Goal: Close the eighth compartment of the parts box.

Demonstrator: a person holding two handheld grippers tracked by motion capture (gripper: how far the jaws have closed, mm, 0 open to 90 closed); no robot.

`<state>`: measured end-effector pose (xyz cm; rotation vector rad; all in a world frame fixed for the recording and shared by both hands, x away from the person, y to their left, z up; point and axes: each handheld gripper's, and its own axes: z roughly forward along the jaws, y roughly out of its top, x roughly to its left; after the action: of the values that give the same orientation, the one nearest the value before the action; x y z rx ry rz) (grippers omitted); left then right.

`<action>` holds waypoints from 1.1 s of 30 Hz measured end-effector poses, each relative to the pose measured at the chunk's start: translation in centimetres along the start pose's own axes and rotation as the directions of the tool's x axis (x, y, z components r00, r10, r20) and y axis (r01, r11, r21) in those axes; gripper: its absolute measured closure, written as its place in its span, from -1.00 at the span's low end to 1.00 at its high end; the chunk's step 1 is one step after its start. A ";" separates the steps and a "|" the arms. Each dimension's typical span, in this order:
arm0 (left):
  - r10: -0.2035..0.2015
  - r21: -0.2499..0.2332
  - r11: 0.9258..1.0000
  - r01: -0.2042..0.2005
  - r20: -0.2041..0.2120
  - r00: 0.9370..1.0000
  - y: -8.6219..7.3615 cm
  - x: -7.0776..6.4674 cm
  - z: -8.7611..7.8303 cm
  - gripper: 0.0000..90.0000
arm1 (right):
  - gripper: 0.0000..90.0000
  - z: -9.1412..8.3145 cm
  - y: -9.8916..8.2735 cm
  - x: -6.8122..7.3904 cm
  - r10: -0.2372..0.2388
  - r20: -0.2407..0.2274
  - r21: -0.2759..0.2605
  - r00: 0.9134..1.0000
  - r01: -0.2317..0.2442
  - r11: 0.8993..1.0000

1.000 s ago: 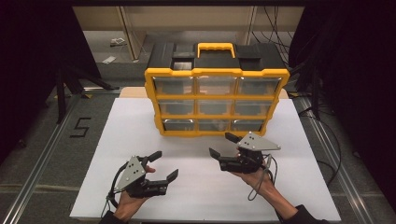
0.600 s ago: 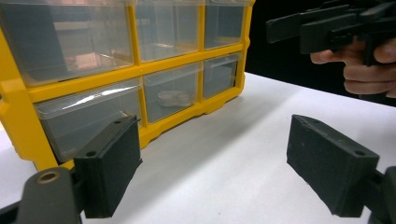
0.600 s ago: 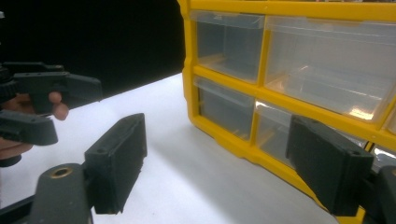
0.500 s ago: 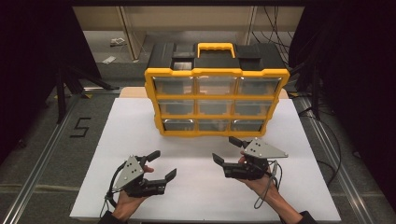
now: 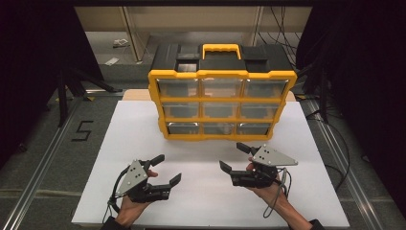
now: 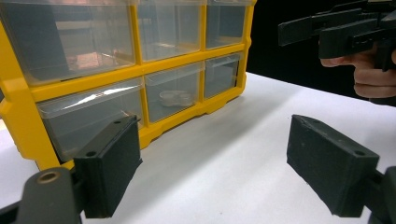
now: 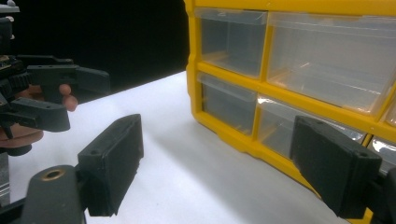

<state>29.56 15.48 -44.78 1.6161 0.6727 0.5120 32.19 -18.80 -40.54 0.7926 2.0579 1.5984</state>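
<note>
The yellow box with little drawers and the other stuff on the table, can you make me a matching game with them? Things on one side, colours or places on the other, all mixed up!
Things:
1. drawer box
2. handle
3. left gripper
4. table

Descriptions:
A. white
B. on top of the box, yellow
C. yellow frame, clear drawers, at the back of the table
D. black jaws wide apart, near the front of the table

Pairs: 1-C, 2-B, 3-D, 4-A

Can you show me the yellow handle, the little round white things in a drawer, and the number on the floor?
Yellow plastic carry handle (image 5: pixel 220 48), high view, top bar.
Round white pieces (image 6: pixel 175 98), left gripper view, their tops.
Black number 5 (image 5: pixel 82 130), high view, middle stroke.
</note>
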 end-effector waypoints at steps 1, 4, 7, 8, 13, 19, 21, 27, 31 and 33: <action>0.000 0.001 1.000 0.000 0.000 1.000 0.0 0.0 0.0 -0.62 | -0.59 0.0 0.0 0.0 0.000 0.000 0.002 1.000 0.000 1.000; 0.001 -0.001 1.000 -0.001 0.000 1.000 0.0 0.0 0.0 -0.62 | -0.59 -0.1 -0.1 -0.1 0.003 0.004 0.000 1.000 -0.003 1.000; 0.003 0.000 1.000 -0.003 0.001 1.000 0.0 0.0 0.0 -0.62 | -0.59 -0.3 -0.2 -0.2 0.004 0.006 0.000 1.000 -0.004 1.000; 0.003 -0.001 1.000 -0.003 0.001 1.000 0.0 0.0 0.0 -0.62 | -0.59 -0.4 -0.2 -0.2 0.006 0.007 0.002 1.000 -0.006 1.000; 0.002 -0.004 1.000 -0.002 0.001 1.000 0.0 0.0 0.0 -0.62 | -0.59 -0.7 -0.4 -0.3 0.005 0.013 0.006 1.000 -0.005 1.000; 0.001 -0.003 1.000 -0.001 0.003 1.000 0.0 0.0 0.0 -0.62 | -0.60 -1.0 -0.6 -0.3 0.006 0.011 0.010 1.000 -0.006 1.000; 0.001 -0.002 1.000 -0.001 0.002 1.000 0.0 0.0 0.0 -0.62 | -0.61 -1.1 -0.7 -0.2 0.004 0.013 0.007 1.000 -0.004 1.000; 0.002 -0.004 1.000 -0.002 0.004 1.000 0.0 0.0 0.0 -0.62 | -0.62 -1.5 -0.9 -0.2 -0.004 0.012 0.010 1.000 0.004 1.000; 0.001 -0.004 1.000 -0.001 0.002 1.000 0.0 0.0 0.0 -0.62 | -0.63 -1.6 -1.0 -0.2 -0.002 0.016 0.013 1.000 0.002 1.000; 0.000 -0.004 1.000 0.000 0.000 1.000 0.0 0.0 0.0 -0.62 | -0.63 -1.7 -1.0 -0.2 -0.008 0.018 0.017 1.000 0.008 1.000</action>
<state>29.57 15.51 -44.77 1.6127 0.6706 0.5130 31.11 -20.38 -41.11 0.8011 2.0619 1.5658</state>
